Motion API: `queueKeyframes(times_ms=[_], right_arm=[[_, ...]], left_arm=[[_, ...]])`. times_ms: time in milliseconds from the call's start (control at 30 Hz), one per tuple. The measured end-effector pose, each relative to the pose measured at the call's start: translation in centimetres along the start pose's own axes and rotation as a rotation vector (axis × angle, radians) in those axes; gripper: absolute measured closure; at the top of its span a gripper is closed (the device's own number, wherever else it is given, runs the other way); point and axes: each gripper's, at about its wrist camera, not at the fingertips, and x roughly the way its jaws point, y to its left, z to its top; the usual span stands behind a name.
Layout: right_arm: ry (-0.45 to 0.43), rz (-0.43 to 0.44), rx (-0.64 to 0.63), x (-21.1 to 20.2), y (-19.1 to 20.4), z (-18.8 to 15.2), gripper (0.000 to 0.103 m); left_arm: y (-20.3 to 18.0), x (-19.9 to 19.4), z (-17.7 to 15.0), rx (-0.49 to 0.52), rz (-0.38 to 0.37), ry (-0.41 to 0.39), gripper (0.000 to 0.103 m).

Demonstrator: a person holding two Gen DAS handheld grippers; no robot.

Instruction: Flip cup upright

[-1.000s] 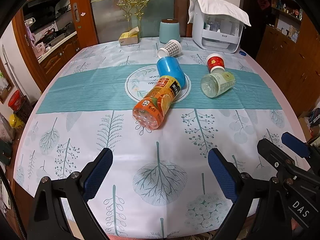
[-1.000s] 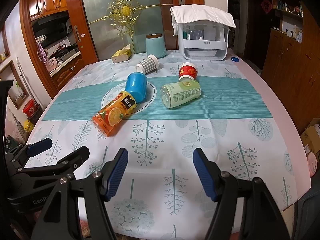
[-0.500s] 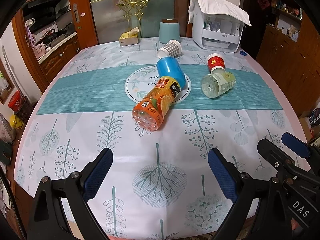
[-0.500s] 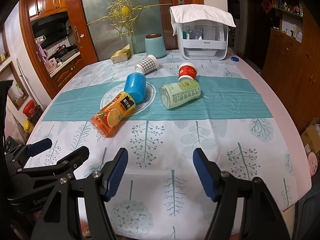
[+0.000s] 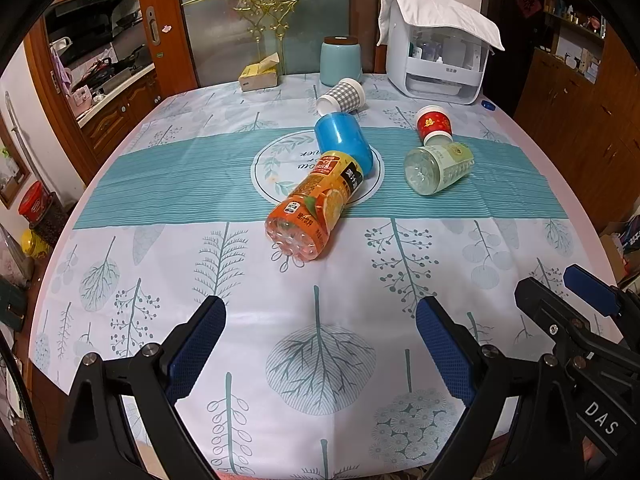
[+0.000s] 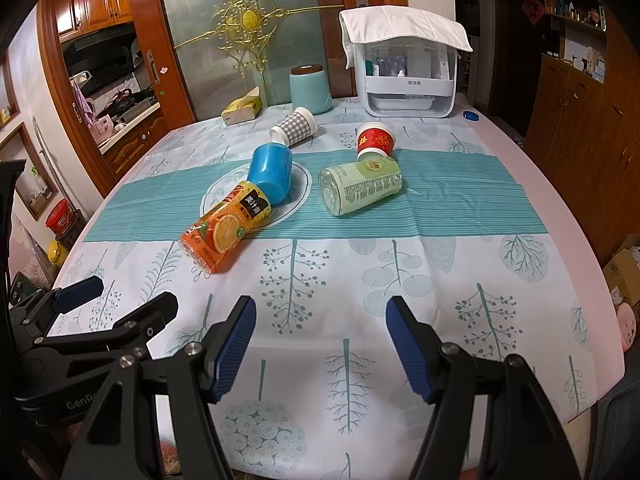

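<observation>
Over the near bench edge both grippers, left (image 5: pixel 318 342) and right (image 6: pixel 318 344), stay parked, fingers wide, empty. Nothing moved; blue cup (image 5: pixel 344 146) still lies unflipped.

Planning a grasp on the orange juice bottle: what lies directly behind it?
The blue cup on its side touches the orange juice bottle; the bottle's cap end is hidden.

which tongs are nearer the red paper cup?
Right, though neither is close. The red paper cup lies ahead of the right tongs, while sitting far right of the left tongs.
</observation>
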Motion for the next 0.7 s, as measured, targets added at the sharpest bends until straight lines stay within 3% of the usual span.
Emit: queueKeyframes(times_ms=[700], right_arm=[[0.001,0.0,-0.013,0.73,0.2,0.17,0.035]], left_arm=[[0.66,0.35,0.1,0.006,0.011,-0.003,0.008]])
